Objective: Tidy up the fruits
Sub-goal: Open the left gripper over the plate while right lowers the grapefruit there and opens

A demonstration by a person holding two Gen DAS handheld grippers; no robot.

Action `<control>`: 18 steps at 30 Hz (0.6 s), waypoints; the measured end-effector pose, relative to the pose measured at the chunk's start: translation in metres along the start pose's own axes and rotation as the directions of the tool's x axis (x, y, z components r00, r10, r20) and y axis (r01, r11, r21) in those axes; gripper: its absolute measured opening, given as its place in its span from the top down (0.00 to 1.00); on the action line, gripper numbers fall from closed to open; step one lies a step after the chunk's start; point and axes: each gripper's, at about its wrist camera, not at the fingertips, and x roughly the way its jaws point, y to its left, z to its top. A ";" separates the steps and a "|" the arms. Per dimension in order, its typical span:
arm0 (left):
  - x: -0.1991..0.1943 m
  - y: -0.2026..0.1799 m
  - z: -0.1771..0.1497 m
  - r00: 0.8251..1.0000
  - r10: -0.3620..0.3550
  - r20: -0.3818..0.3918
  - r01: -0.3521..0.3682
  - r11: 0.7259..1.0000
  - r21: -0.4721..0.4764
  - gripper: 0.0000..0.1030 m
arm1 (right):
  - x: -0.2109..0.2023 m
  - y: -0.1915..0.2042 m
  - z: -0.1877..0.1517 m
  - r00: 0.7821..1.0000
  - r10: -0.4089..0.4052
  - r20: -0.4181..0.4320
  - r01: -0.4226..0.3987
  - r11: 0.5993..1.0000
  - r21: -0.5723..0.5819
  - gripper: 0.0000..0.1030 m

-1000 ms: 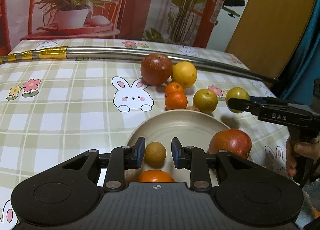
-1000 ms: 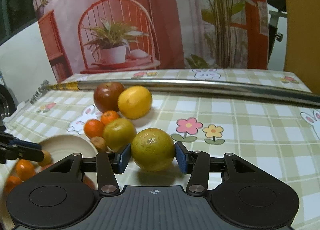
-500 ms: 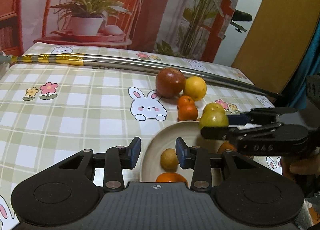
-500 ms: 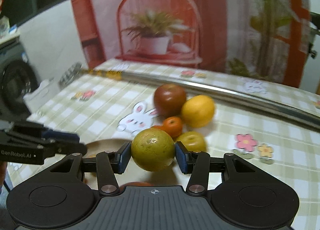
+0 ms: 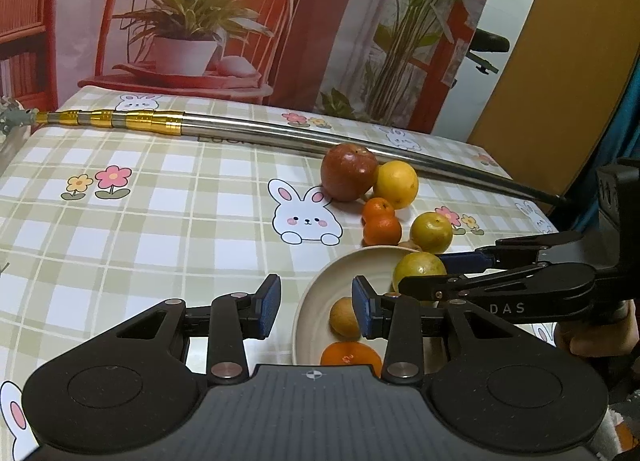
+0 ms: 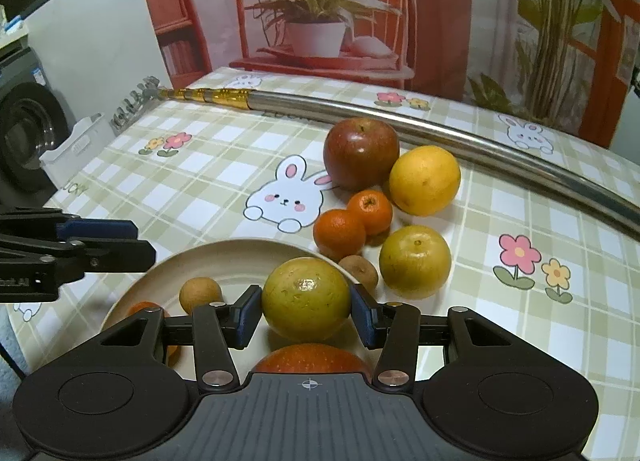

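Observation:
My right gripper [image 6: 306,311] is shut on a yellow-green fruit [image 6: 306,297] and holds it over the cream plate [image 6: 224,257]; that fruit also shows in the left wrist view [image 5: 418,271]. The plate [image 5: 316,301] holds a small brown fruit [image 6: 199,293], a tangerine [image 5: 350,353] and a red apple [image 6: 312,357]. My left gripper [image 5: 316,307] is open and empty, left of the plate's rim. On the cloth beyond lie a red apple [image 6: 360,153], a yellow orange [image 6: 424,179], two tangerines [image 6: 352,217], a green fruit [image 6: 414,261] and a small brown fruit [image 6: 360,269].
A long steel pole with a gold end [image 5: 256,137] lies across the far side of the table. A white crate [image 6: 76,145] and a dark machine [image 6: 24,133] stand off the table's left edge. A printed backdrop hangs behind.
My right gripper carried the yellow-green fruit left from the cloth to above the plate. My left gripper drew back left, off the small brown fruit.

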 end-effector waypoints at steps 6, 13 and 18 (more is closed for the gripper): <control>-0.006 -0.004 0.000 1.000 0.006 -0.002 -0.006 1.000 0.004 0.60 | -0.008 -0.003 -0.003 0.999 0.000 0.042 -0.001 1.000 0.022 0.56; -0.010 -0.013 -0.002 0.999 0.029 -0.017 -0.028 0.999 0.028 0.58 | -0.032 -0.011 -0.012 0.989 -0.005 0.144 -0.006 0.997 0.075 0.55; -0.014 -0.019 -0.006 0.999 0.034 -0.018 -0.033 0.999 0.042 0.58 | -0.051 -0.022 -0.020 0.973 -0.039 0.226 0.014 0.994 0.112 0.55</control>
